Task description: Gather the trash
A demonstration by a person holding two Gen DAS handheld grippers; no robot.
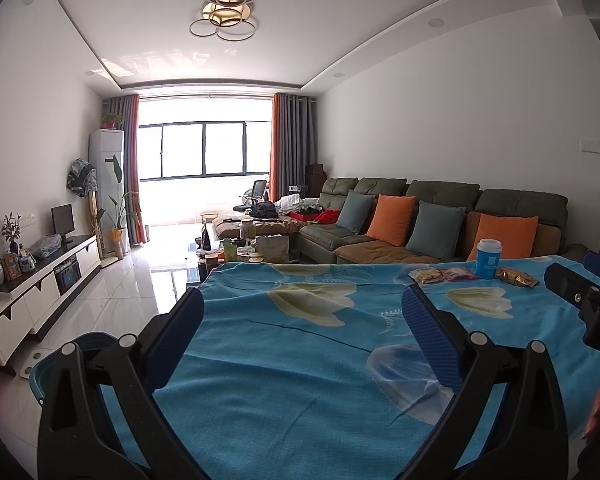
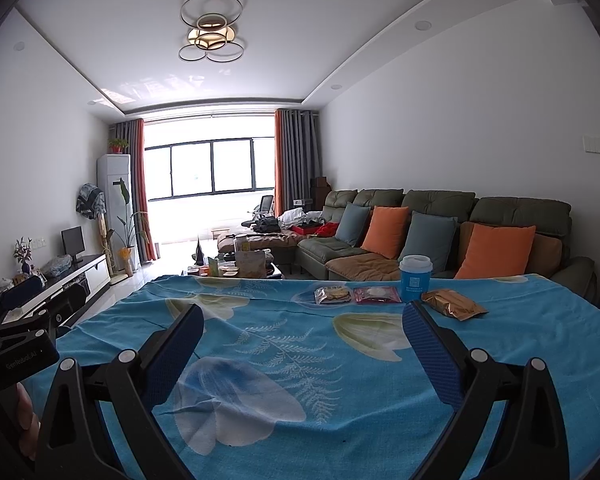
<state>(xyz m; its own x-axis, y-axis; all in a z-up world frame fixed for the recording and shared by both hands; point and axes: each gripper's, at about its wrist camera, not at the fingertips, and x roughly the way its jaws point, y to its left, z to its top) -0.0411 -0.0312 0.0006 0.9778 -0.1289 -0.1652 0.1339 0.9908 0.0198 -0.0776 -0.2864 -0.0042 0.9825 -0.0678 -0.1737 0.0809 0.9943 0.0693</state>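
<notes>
On the far side of the blue floral tablecloth (image 2: 300, 344) lie a yellow snack packet (image 2: 333, 294), a pink packet (image 2: 377, 294) and a gold foil packet (image 2: 454, 304), beside a blue cup with a white lid (image 2: 415, 278). The same row shows far right in the left wrist view: yellow packet (image 1: 427, 276), pink packet (image 1: 458, 274), cup (image 1: 488, 258), gold packet (image 1: 517, 277). My left gripper (image 1: 303, 312) is open and empty over the cloth's left part. My right gripper (image 2: 303, 326) is open and empty, short of the packets. A blue bin's rim (image 1: 66, 350) shows below the table's left edge.
A sofa (image 2: 440, 236) with orange and grey cushions stands behind the table. A cluttered coffee table (image 2: 236, 266) sits beyond the far edge. A TV cabinet (image 1: 40, 280) runs along the left wall. White tiled floor (image 1: 132, 280) lies between them.
</notes>
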